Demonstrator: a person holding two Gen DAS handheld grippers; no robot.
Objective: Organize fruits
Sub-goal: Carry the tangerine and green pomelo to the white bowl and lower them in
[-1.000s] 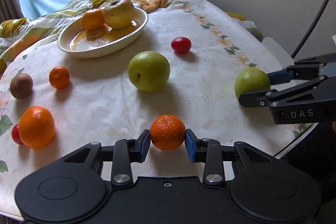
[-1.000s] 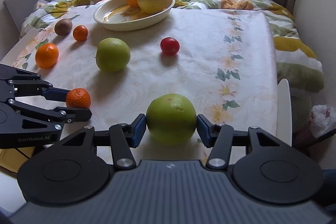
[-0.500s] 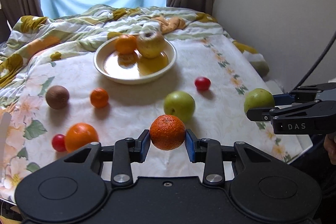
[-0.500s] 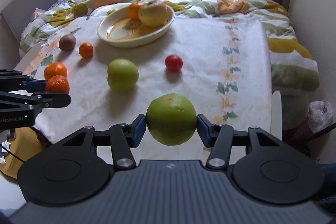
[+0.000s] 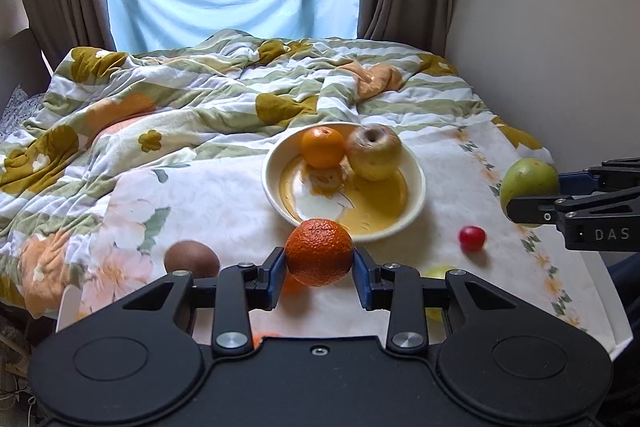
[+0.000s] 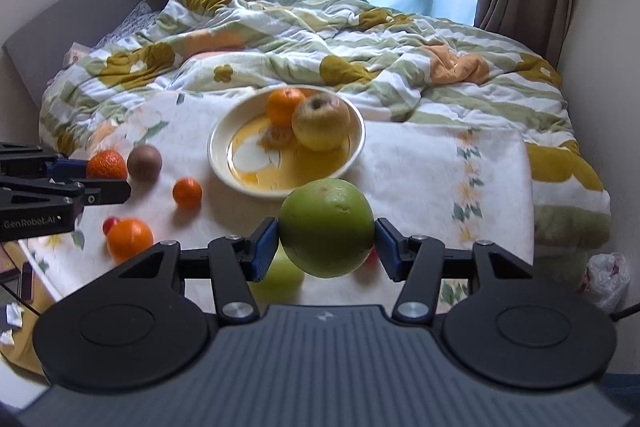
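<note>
Left wrist view: my left hand-held gripper clamps a mandarin above the worktop, near the bowl; a kiwi lies left.
Right wrist view: my right hand-held gripper clamps a green apple before the bowl; loose oranges lie left.

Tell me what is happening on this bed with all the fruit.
A person is sorting fruit with a tool in each hand. The left tool grips a mandarin; the right tool grips a green apple. Both are held in the air near the bowl, which already holds an orange and a yellowish apple. More fruit lies loose on the cloth.
</note>
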